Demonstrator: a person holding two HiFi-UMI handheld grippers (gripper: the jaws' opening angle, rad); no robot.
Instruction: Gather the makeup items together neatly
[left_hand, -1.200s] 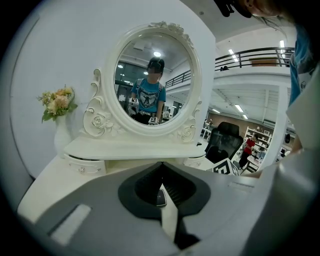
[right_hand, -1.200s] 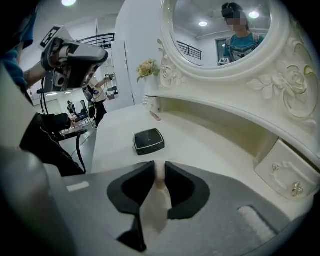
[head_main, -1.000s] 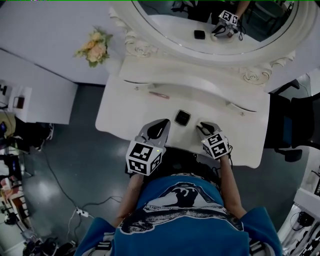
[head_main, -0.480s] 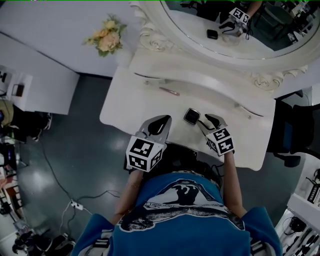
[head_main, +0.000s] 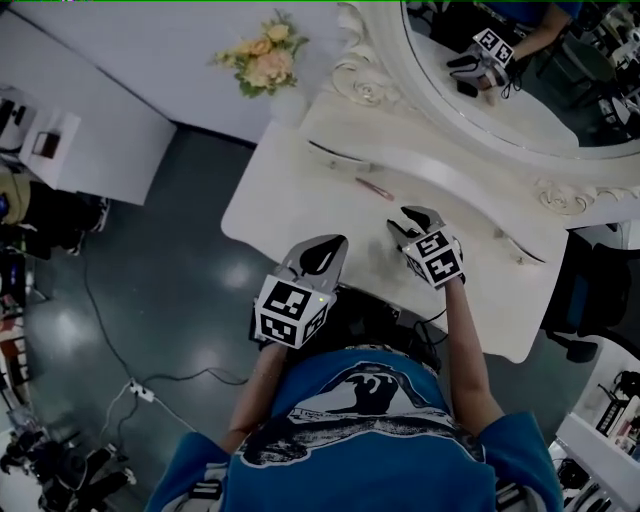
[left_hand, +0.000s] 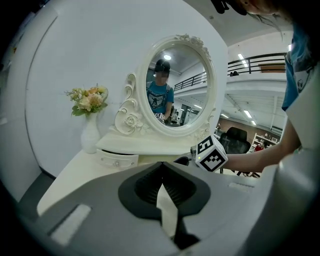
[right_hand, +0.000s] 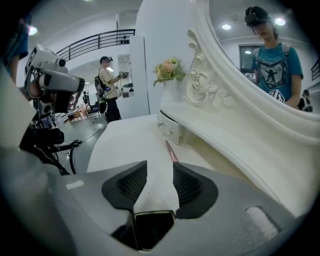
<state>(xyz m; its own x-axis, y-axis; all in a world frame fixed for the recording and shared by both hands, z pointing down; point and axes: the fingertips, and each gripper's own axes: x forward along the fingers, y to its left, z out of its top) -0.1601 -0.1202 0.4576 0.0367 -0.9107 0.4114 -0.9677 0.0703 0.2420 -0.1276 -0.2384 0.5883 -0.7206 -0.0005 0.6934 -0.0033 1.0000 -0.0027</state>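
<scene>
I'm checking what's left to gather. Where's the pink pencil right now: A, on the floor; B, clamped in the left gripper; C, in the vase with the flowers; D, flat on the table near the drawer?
D: the pencil lies flat on the table, close in front of the drawer, with nothing gripping it.

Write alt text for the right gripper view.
The right hand-held gripper, its jaws apart and just opened, points over a white dressing table toward a slim pink pencil; a dark square shape sits low between the jaws. An ornate mirror stands right.
</scene>
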